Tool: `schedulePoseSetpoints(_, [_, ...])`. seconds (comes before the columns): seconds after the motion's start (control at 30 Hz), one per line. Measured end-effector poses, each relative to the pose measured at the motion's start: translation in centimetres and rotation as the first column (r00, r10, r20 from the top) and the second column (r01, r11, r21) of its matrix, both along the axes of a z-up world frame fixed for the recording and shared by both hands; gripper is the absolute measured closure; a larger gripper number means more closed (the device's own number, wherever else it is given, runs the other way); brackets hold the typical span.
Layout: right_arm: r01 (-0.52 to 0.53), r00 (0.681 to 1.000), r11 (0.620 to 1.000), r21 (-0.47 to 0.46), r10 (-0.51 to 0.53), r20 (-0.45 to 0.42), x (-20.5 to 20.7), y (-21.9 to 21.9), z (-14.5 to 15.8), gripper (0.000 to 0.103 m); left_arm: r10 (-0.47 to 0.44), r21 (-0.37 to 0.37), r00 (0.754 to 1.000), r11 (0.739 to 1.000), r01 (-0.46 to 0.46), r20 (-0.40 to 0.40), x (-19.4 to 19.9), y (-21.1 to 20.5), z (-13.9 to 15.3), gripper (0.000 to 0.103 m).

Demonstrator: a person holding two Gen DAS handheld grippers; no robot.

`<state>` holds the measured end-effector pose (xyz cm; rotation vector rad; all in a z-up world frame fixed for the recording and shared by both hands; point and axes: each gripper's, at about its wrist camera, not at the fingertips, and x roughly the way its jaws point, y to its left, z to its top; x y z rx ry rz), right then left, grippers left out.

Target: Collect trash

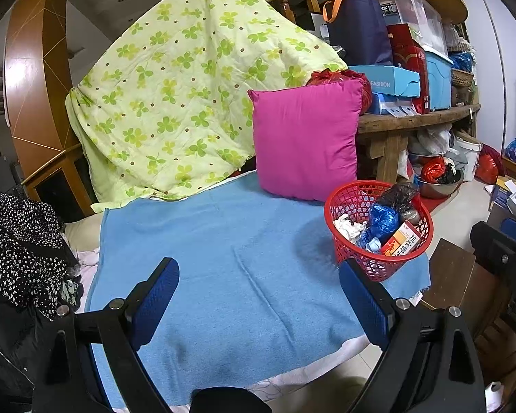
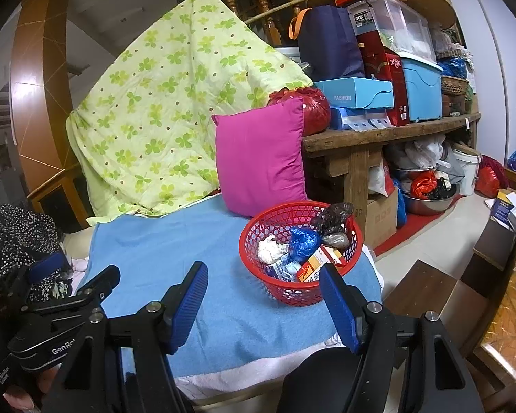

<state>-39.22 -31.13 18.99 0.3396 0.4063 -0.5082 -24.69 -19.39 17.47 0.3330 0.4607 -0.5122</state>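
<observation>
Both jaws stood open and empty, the basket (image 2: 297,258) (already full of trash) far-right, nearer the right gripper (image 2: 263,304).

Ahead of both tools: sky-blue towel (image 1: 223,261); red mesh basket (image 2: 258,227) on it, holding a white paper wad (image 2: 270,249), a shiny blue bag (image 2: 302,241), a dark grey-brown bag (image 2: 332,220) and an orange-red-white carton (image 2: 318,265). Beyond it: magenta cushion (image 1: 304,141) and pale yellow quilt (image 1: 189,86) with green clover print and brown dots. Left of the tools: black cloth (image 1: 20,241) with white speckles; tool pads (image 1: 156,299) are blue on black frames.
</observation>
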Motion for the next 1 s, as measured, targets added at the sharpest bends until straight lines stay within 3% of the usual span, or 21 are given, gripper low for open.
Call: schedulePoseSetpoints(1.0, [0.010, 1.000, 1.000, 0.000, -0.010, 0.006, 0.16, -0.85, 0.14, 0.032, -0.028, 0.004, 1.000, 1.000, 0.028, 0.003, 0.23, -0.38, 0.57, 0.009])
